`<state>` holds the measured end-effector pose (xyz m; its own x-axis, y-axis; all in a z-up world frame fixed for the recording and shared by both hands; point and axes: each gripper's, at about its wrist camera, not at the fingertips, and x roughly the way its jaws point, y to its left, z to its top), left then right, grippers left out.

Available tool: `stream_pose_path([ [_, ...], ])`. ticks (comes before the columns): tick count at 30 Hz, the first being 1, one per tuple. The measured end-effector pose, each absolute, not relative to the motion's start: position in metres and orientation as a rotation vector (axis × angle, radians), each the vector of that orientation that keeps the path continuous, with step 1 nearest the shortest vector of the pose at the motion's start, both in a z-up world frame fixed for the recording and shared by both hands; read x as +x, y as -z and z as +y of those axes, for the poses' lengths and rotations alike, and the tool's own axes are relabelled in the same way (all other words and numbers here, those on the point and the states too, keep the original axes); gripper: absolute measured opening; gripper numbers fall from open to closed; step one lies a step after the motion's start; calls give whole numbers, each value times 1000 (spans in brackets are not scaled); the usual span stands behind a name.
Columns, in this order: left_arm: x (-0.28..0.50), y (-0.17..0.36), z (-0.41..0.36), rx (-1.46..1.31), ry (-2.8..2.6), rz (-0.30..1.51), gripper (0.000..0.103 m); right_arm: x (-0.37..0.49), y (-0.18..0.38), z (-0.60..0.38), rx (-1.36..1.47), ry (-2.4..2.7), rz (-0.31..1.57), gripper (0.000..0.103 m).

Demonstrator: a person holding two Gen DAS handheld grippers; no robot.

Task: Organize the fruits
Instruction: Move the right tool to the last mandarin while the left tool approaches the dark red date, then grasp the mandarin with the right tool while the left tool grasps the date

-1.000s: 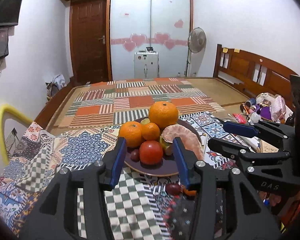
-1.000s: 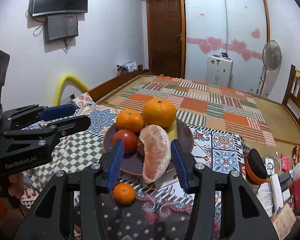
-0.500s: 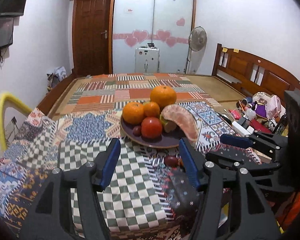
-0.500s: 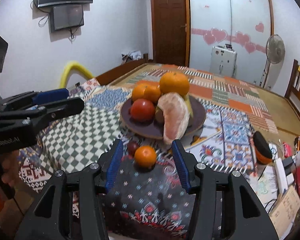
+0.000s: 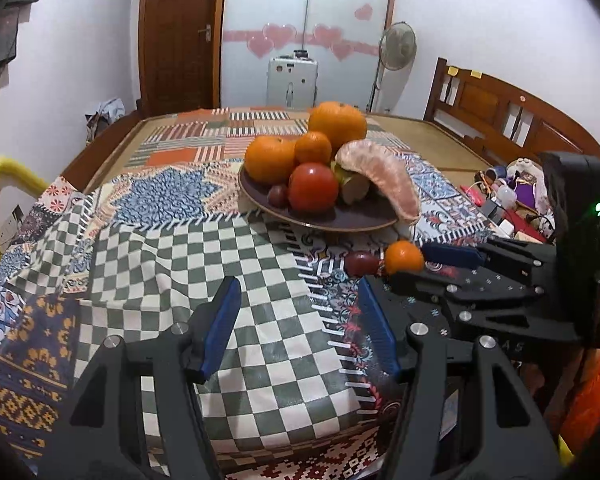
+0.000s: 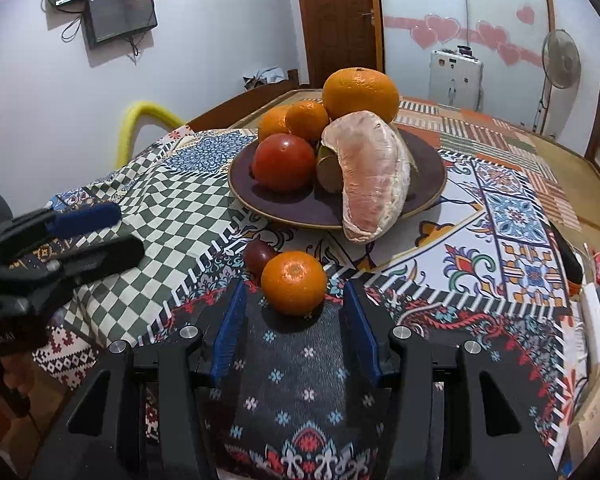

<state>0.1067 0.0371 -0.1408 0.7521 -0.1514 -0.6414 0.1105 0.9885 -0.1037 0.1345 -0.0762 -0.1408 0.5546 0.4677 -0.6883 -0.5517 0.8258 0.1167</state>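
- Fruit is heaped on the dark plate (image 6: 428, 160) in the middle of the patterned cloth (image 5: 180, 264): a big orange (image 6: 360, 90) at the top, two smaller ones beside it, a tomato (image 6: 284, 162) in front, and a peeled pomelo piece (image 6: 374, 178) that droops over the near rim, most likely because the heap leaves it no flat place to lie.
- Two pieces lie off the plate on the cloth, just in front of its near rim: a small orange (image 6: 294, 282) and, touching it on the far left side, a dark plum (image 6: 260, 256). These look like the strays the tidying is meant to gather in.
- Right claw (image 6: 296, 310) is low over the cloth with its blue fingers (image 6: 232, 320) either side of the small orange, a gap showing on both sides, so it holds nothing yet. It seems lined up this way so the fingers can press on the orange's widest part.
- Left claw (image 5: 296, 320) hangs over the green checked patch with its jaws spread and nothing between them. They have just been widening, perhaps in readiness for the plum, which lies ahead and to its right.
- A fair guess is that the orange goes first, since the plum is tucked behind it.
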Motion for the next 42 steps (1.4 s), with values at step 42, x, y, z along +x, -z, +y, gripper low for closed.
stream_pose_path([
  [42,161,160,-6,-1,216,773,28,146,124,-144,-16,-532,699,32],
])
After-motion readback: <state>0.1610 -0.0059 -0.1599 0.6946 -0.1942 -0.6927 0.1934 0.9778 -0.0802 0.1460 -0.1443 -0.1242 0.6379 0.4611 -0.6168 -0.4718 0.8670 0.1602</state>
